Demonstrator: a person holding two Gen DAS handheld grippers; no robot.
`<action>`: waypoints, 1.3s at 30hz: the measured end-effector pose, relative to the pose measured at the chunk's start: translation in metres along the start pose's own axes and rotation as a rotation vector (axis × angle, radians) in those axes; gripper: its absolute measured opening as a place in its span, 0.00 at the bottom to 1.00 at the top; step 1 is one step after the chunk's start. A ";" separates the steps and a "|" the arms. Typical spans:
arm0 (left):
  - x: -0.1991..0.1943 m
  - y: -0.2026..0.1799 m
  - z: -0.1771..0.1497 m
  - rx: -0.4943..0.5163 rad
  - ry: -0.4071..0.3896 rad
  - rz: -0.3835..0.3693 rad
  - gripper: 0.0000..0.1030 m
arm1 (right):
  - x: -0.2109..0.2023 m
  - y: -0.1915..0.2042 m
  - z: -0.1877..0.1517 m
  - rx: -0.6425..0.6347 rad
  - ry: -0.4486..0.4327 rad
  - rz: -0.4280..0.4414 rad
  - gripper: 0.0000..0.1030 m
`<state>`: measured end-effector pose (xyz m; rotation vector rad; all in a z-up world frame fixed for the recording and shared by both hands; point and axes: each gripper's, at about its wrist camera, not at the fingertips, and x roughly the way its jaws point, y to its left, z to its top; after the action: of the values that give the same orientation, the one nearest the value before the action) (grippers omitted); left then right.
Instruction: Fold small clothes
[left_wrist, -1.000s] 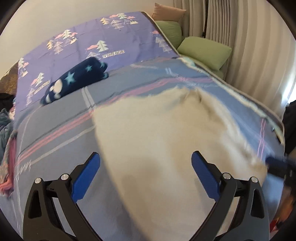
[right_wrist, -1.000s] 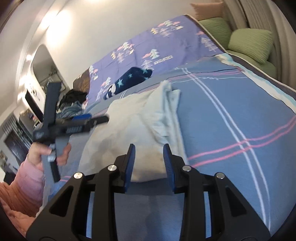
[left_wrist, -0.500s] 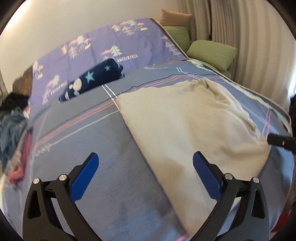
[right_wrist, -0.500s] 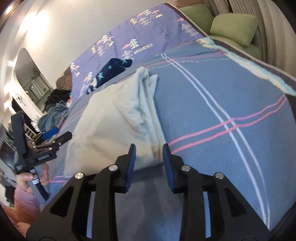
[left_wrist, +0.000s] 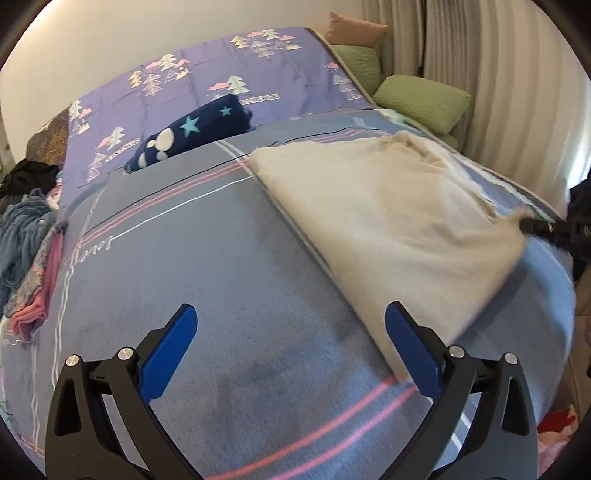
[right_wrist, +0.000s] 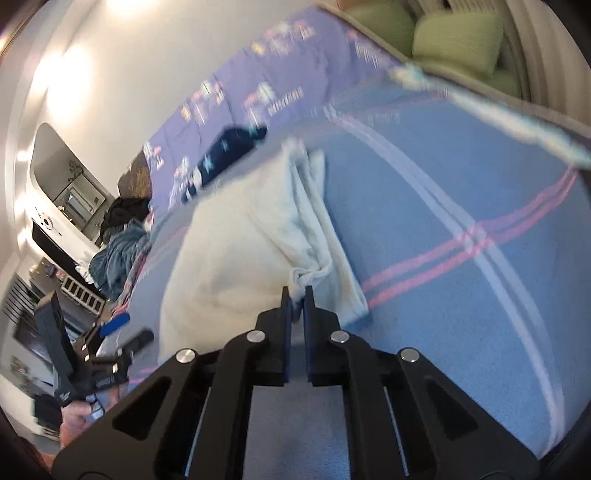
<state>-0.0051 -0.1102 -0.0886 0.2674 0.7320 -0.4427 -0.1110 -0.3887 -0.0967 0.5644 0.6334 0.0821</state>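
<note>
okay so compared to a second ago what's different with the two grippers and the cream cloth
The right gripper has shut on the cream cloth's near corner; earlier its jaws stood apart just short of it. The left gripper slid off the cloth toward its left edge and is open over the blue blanket. The navy star bundle stayed put.
</note>
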 end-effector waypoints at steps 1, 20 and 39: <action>-0.004 -0.002 -0.002 0.011 -0.008 -0.023 0.99 | -0.007 0.004 0.004 -0.012 -0.031 0.002 0.05; 0.002 -0.003 0.007 -0.075 -0.110 -0.033 0.99 | -0.004 0.009 0.008 -0.149 -0.097 -0.153 0.55; 0.030 -0.011 0.021 -0.078 -0.018 -0.085 0.99 | 0.045 0.017 0.049 -0.231 -0.024 -0.142 0.54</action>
<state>0.0215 -0.1366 -0.0950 0.1594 0.7431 -0.4950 -0.0442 -0.3869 -0.0796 0.2962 0.6296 0.0145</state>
